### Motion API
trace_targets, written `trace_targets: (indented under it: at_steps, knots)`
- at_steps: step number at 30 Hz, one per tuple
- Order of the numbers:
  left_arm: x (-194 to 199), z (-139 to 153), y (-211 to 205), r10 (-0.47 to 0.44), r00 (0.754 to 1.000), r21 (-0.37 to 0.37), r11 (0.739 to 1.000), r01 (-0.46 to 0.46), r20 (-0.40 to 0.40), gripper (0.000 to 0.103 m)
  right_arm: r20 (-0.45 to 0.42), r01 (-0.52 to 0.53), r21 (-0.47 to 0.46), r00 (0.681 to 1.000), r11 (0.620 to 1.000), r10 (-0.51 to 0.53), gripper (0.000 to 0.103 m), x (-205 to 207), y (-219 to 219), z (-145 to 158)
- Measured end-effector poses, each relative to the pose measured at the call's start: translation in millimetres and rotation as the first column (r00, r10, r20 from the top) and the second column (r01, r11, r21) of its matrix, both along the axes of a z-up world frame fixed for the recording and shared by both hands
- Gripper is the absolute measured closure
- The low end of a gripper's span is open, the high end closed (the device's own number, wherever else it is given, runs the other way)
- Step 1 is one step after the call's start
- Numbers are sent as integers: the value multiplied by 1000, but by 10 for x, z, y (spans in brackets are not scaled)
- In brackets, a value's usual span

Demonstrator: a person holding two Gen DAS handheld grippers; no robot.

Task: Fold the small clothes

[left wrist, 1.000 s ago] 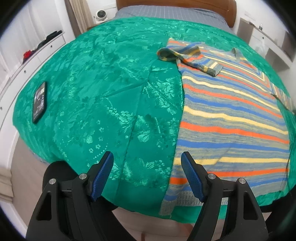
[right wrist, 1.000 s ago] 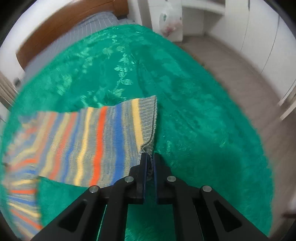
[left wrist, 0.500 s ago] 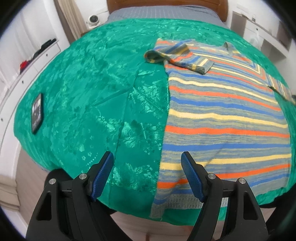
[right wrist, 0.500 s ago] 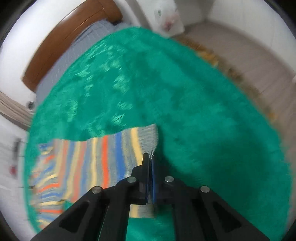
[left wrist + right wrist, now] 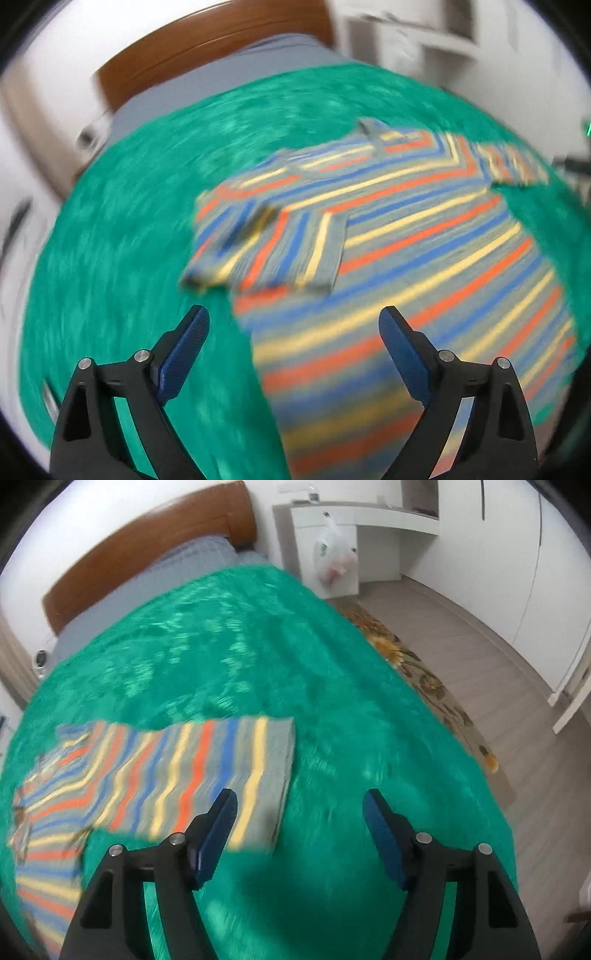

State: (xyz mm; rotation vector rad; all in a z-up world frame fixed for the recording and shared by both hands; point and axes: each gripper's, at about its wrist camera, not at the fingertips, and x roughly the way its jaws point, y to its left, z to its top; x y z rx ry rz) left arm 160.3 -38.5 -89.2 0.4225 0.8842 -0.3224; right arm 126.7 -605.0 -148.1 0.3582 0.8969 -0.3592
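Note:
A striped knit sweater (image 5: pixel 424 258) in orange, blue, yellow and grey lies flat on the green bedspread (image 5: pixel 118 258). Its left sleeve (image 5: pixel 266 251) is folded across the chest. My left gripper (image 5: pixel 293 321) hovers above the sweater's left edge, jaws opening wide, nothing between them. In the right wrist view the other sleeve (image 5: pixel 207 771) lies stretched out flat on the bedspread (image 5: pixel 332 701). My right gripper (image 5: pixel 299 808) is just above the cuff end (image 5: pixel 280 775), jaws opening, the cuff no longer between the pads.
A brown headboard (image 5: pixel 147 554) and a grey sheet (image 5: pixel 155 579) lie at the far end. To the right are a white cabinet with a hanging plastic bag (image 5: pixel 336 557), a patterned rug (image 5: pixel 424 664), wood floor and white wardrobe doors (image 5: pixel 498 554).
The right gripper, shut on the sleeve cuff before, has let it go and lifted, leaving the sleeve flat. The left gripper swung towards the folded sleeve, rolled, and spread wider.

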Motion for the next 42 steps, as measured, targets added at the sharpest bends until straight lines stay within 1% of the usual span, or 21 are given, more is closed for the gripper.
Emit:
trace_targets:
  at_steps: [2,3,4,6,7,8,9,11,12,14,15,17,19,20,23,27,31,34,37,40,42]
  knots:
    - [233,-249,-231,-101,994,89,991,103,-29,10,37,-24,37,999,999,23,33,-270,119,57]
    - [341,-376,-291,-118,991,120,985,124,-54,12,55,-39,56,998,998,36,33,-399,208,73]
    - [459,-509,-312,-115,990,138,982,126,-87,20,72,-55,72,996,996,50,33,-519,294,91]
    - [660,-688,-242,-81,981,102,990,100,-176,51,103,-95,88,991,992,86,33,-697,510,131]
    - [737,-695,-156,-64,973,32,997,73,-222,78,119,-116,87,987,989,105,33,-796,649,132]
    - [764,-649,-64,-42,973,4,999,44,-226,98,129,-131,86,984,988,119,33,-844,754,124]
    - [782,-562,45,-11,977,-22,1000,6,-213,98,147,-153,85,979,985,140,33,-958,884,140]
    - [797,-274,453,94,983,-131,985,-115,-159,99,174,-184,87,971,979,167,33,-1063,1039,143]
    - [822,-148,692,167,975,-177,965,-192,-147,99,191,-201,80,965,976,182,33,-1126,1163,152]
    - [867,41,1304,349,925,-272,885,-378,-148,99,207,-223,69,957,972,205,33,-1164,1304,152]
    - [890,79,1610,454,878,-289,829,-478,-152,99,213,-235,58,952,970,218,33,-1178,1400,144]
    - [931,8,2169,643,749,-241,711,-661,-159,100,217,-250,50,948,967,234,33,-1159,1523,120]
    - [955,-154,2511,740,651,-181,627,-758,-169,100,216,-261,70,946,963,241,33,-1120,1592,58]
    - [960,-241,2612,761,624,-156,604,-782,-177,100,211,-263,80,947,961,241,33,-1112,1627,22]
    - [984,-489,2705,780,585,-110,576,-810,-224,100,192,-273,110,949,956,249,33,-1022,1733,-74]
    - [968,-629,2690,789,571,-87,567,-819,-226,100,164,-293,101,948,951,274,33,-1005,1857,-163]
    - [989,-687,2805,794,544,-117,533,-838,-271,100,160,-272,88,953,958,256,33,-1052,1845,-211]
    - [916,-684,2944,798,523,-161,498,-852,-298,94,159,-250,72,959,966,236,33,-1089,1812,-236]
    - [817,-619,3039,815,507,-152,483,-862,-281,93,160,-233,68,962,970,220,33,-1135,1768,-250]
    - [674,-570,3163,854,471,-88,463,-882,-224,93,166,-219,58,964,974,207,33,-1192,1735,-243]
    - [549,-527,3259,859,464,-80,458,-885,-216,93,176,-210,50,964,977,198,33,-1229,1720,-226]
